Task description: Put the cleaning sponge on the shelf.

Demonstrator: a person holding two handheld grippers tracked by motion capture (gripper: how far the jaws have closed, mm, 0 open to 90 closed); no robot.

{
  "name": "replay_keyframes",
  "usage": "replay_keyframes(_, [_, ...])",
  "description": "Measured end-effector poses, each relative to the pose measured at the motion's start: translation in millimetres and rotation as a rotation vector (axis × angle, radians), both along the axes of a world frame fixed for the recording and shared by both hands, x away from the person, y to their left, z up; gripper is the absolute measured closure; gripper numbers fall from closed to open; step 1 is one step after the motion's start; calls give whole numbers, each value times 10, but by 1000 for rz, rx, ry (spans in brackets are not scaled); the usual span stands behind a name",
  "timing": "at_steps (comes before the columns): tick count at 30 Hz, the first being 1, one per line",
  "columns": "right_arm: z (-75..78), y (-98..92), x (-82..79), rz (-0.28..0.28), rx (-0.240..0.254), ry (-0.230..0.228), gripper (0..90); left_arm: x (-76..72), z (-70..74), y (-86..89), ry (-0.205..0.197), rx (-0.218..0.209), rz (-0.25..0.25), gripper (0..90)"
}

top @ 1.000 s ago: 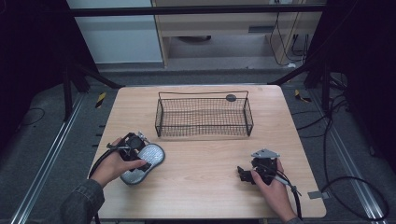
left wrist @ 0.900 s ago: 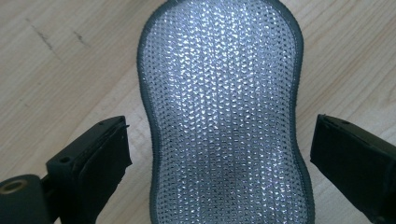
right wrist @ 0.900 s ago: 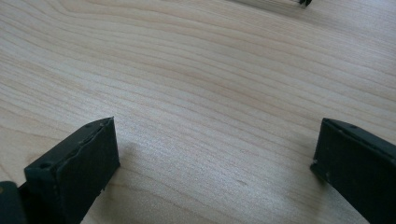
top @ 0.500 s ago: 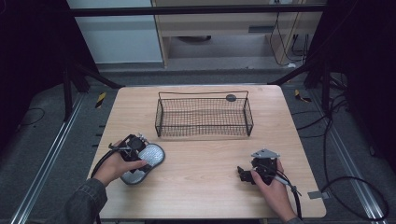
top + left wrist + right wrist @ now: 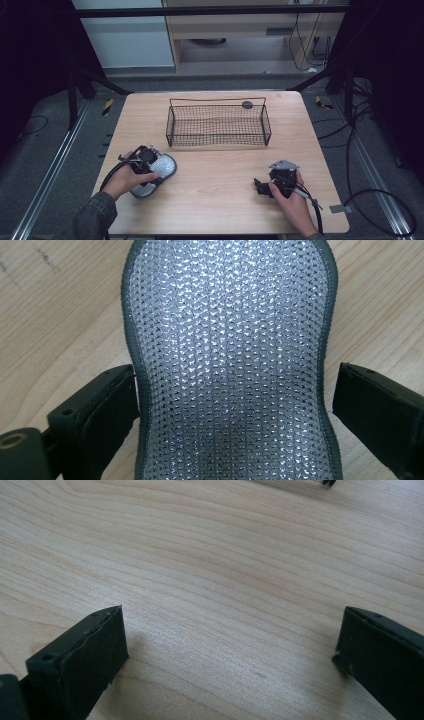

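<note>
A silver-grey mesh pad (image 5: 156,171) with a dark rim lies flat on the wooden table (image 5: 215,205) at the front left. My left gripper (image 5: 146,156) is held low over it by a hand. In the left gripper view the pad (image 5: 230,340) runs up between the two black jaws: the left jaw touches its edge, while the right jaw stands a little clear. That gripper (image 5: 235,385) is open around the pad. At the front right, my right gripper (image 5: 258,186) rests low on the table, held by the other hand. Its jaws (image 5: 230,625) stand wide open over bare wood.
A black wire basket (image 5: 218,145) stands at the middle back of the table, with nothing inside. A small dark round disc (image 5: 247,104) lies just behind its far right corner. Cables trail from both grippers toward the table's front edge.
My left gripper has crept slightly to the right over the pad. The right gripper and the basket have not moved.
</note>
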State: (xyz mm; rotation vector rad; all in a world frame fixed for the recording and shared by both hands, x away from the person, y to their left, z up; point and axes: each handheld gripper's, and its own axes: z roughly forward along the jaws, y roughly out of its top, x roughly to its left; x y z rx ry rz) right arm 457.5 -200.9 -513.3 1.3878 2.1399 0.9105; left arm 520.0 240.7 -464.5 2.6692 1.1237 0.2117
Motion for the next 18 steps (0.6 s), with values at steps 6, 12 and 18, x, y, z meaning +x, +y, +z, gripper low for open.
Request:
replay_keyframes(6, [0, 1, 0, 1, -1, 0, 4, 16, -40, 27, 5, -2, 9, 33])
replay_keyframes(12, [0, 2, -1, 2, 1, 0, 4, 29, -62, 48, 10, -16, 17, 28])
replay_keyframes(18, [-1, 3, -1, 4, 0, -2, 4, 44, -103, 58, 12, -19, 13, 20])
